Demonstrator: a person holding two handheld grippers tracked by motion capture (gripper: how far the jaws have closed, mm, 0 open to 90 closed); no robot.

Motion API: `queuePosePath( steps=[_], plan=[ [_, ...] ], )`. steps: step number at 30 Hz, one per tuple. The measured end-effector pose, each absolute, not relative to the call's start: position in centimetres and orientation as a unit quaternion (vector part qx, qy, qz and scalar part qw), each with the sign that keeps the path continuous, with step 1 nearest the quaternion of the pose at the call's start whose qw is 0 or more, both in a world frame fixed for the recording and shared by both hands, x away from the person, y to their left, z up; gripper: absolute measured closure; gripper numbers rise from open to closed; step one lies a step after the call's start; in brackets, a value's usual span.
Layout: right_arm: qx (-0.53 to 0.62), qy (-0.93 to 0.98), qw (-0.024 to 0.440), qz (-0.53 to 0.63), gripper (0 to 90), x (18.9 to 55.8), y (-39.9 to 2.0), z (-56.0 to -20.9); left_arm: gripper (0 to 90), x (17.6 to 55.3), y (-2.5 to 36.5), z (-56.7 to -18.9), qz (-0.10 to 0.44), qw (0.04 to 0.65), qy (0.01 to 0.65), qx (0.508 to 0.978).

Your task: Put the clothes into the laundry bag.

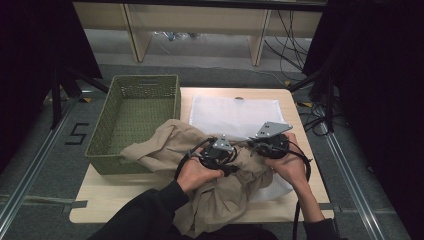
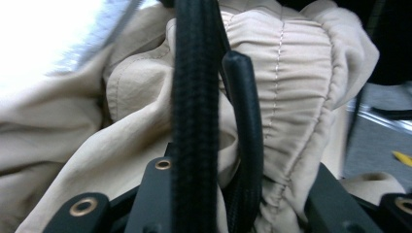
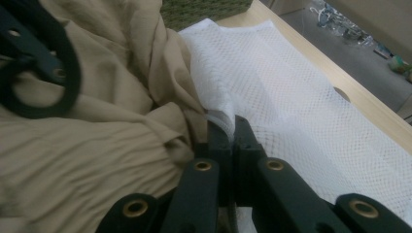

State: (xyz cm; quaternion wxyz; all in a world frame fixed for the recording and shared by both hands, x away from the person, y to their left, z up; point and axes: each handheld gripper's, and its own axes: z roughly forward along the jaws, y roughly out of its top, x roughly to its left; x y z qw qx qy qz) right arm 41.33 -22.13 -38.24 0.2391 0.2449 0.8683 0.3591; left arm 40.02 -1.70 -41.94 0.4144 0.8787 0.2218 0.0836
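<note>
In the right gripper view, we see the right gripper's (image 3: pixel 228 133) fingers clamped on the white mesh bag's (image 3: pixel 301 92) edge. From above, the beige garment (image 1: pixel 220 190) sprawls lengthwise from basket (image 1: pixel 107 150) to the desk's (image 1: pixel 295 102) near edge. We cannot tell the left gripper's (image 1: pixel 220 152) fingers' state.

garment (image 1: pixel 220 192): beige/khaki, plain, no print; lighter stitch line down the gathered part
mesh bag (image 1: pixel 232 116): white, fine net pattern, see-thru
basket (image 1: pixel 131 122): olive green, woven, w/ small holes along the top band
table (image 1: pixel 112 195): light wood tone, plain
left gripper (image 1: pixel 216 152): black body, grey plate on top, black braided cable
right gripper (image 3: pixel 232 133): black jaws, brass-coloured rivets, grey plate
sleeve (image 1: pixel 145 217): black, plain
floor (image 1: pixel 30 155): grey; black "5" mark by the basket
</note>
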Motion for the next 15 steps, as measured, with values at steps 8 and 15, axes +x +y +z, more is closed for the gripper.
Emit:
queuePosePath(
  steps=[8, 15],
  plan=[
    [0.244, 0.877, 0.235, 0.342, 89.9, 40.9, -22.0, -38.3, 62.8, 43.5, -3.2, -46.3, 0.131, 0.364, 0.268, 0.882],
    [0.261, 0.879, 0.226, 0.329, 89.9, 41.2, -22.6, -39.6, 27.8, 41.4, -1.6, -44.7, 0.106, 0.375, 0.272, 0.880]
  ],
)
